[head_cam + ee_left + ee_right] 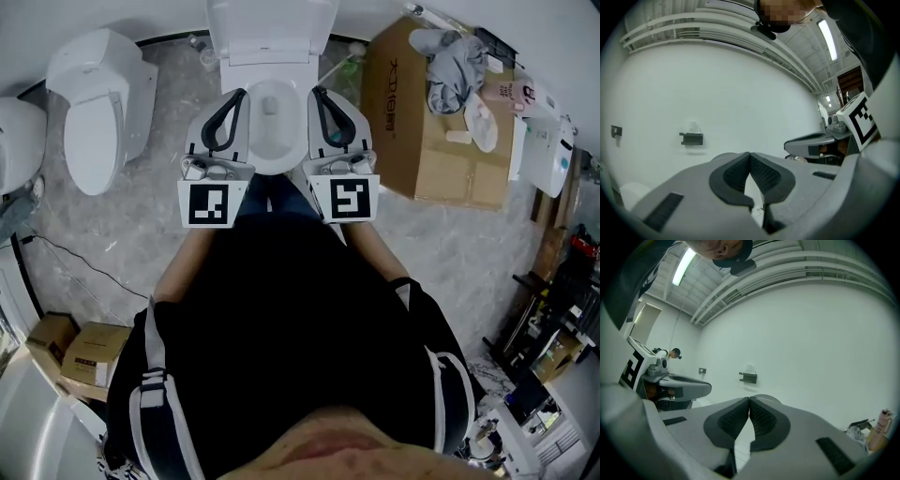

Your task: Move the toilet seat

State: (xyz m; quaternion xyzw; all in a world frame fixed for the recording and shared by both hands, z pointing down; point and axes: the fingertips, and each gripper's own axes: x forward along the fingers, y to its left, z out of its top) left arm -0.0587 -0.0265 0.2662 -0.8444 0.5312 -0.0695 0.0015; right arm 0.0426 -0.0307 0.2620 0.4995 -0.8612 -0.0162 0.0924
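Observation:
A white toilet stands right in front of me, its bowl open to the head view. A white lid or seat looks raised at the back; I cannot tell seat from lid. My left gripper hangs over the bowl's left rim and my right gripper over the right rim. Both are shut with nothing between the jaws. The left gripper and the right gripper point up at a bare white wall, so the toilet is hidden in the two gripper views.
A second white toilet stands to the left. At the right is a big cardboard box with clothes on top. Small boxes lie on the floor at lower left. A black bracket hangs on the wall.

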